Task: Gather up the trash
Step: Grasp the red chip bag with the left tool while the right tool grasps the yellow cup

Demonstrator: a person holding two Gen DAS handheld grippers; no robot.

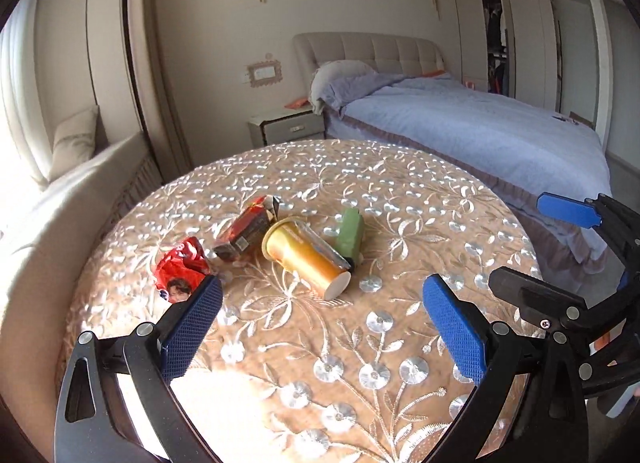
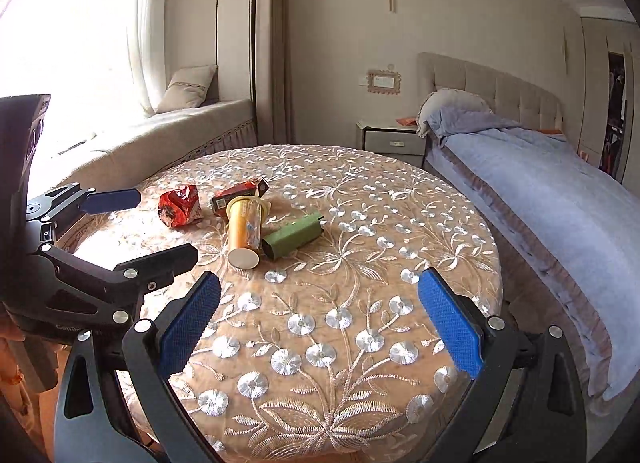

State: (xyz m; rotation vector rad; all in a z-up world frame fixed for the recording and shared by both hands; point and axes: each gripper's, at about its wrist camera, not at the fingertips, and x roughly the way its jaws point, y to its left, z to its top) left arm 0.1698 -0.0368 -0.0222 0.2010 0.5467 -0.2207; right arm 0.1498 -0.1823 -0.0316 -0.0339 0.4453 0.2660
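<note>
Left claw [image 1: 322, 315]: wide open, empty, hanging low over the near tabletop [image 1: 360, 363]; its left pad sits just beside the red wrapper.
Right claw [image 2: 318, 313]: wide open, empty, near edge of the tabletop, all trash well ahead of it.
Trash, where: four pieces bunched at about 11 o'clock from the right claw, mid-tabletop, none lifted yet.
Yellow cup [image 1: 306, 259]: lying on its side, long axis running near to far; base toward the claws, open mouth pointing away toward 11 o'clock in the left view.
Green tube [image 2: 292, 241]: on its side, touching or just beside the cup; long axis from 8 to 2 o'clock in the right view, open end nearest.
Red wrapper [image 1: 182, 269]: crumpled, no clear axis, farthest left.
Dark carton [image 1: 244, 235]: tilted behind the cup's mouth, flap end pointing away.
Risk, rolling: cup and tube are round; a pinch across the ends or a nudge could send either rolling off the edge.
Risk, crowding: pieces touch, so closing on one may drag or scatter a neighbour.
Risk, cloth: embroidered cover could snag a low pad.
Risk, no bin: no container shows in either view.
</note>
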